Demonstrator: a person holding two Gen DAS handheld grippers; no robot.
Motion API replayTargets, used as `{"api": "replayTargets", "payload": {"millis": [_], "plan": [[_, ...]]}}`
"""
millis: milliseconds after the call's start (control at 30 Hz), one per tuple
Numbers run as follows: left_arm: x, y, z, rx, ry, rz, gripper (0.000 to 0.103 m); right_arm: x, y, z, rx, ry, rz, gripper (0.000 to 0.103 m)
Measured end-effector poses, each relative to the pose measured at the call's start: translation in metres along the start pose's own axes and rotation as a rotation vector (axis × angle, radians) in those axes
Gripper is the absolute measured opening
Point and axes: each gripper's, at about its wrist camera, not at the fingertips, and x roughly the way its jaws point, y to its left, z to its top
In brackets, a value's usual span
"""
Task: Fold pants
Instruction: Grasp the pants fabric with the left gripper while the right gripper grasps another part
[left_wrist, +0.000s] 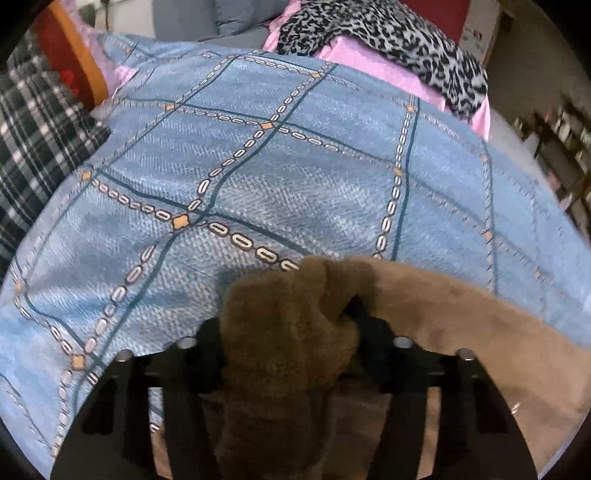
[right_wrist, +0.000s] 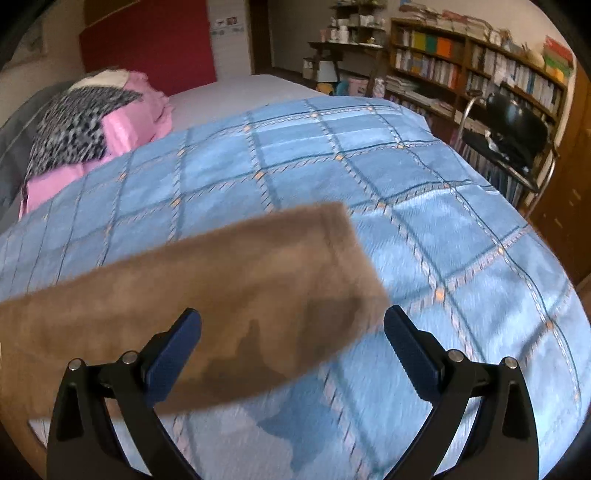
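Note:
The brown fleece pants (left_wrist: 461, 332) lie on a blue checked bedspread (left_wrist: 258, 166). My left gripper (left_wrist: 295, 325) is shut on a bunched fold of the pants, and the fabric hides its fingertips. In the right wrist view one pant leg (right_wrist: 221, 266) stretches from the left edge to its hem near the middle, over the bedspread (right_wrist: 406, 192). My right gripper (right_wrist: 293, 332) is open and empty, its blue pads (right_wrist: 173, 354) on either side of the leg's lower edge, just above it.
A pink cloth (right_wrist: 125, 129) with a leopard-print garment (right_wrist: 70, 122) lies at the far side of the bed. A plaid cloth (left_wrist: 33, 147) is at the left. Bookshelves (right_wrist: 472, 62) and a black chair (right_wrist: 513, 129) stand beyond the bed's right edge.

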Motion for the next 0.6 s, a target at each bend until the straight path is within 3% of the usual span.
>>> {"api": "replayTargets", "payload": {"millis": [133,267,500,600], "plan": [[-0.001,-0.006,-0.003,0.02,-0.018,-0.002,0.047,0.035,-0.031,0.045,0.101,0.004,-0.015,0.09],[0.0,-0.005,-0.004,0.02,-0.031,-0.011,0.046,0.064,-0.049,0.07,0.183,0.055,0.002,0.075],[0.003,-0.007,-0.002,0.03,-0.034,0.001,0.046,0.105,-0.044,0.081,0.182,0.12,0.026,0.055],[0.002,-0.008,-0.001,0.031,-0.032,0.005,0.045,0.111,-0.04,0.078,0.185,0.135,0.047,0.035]]}}
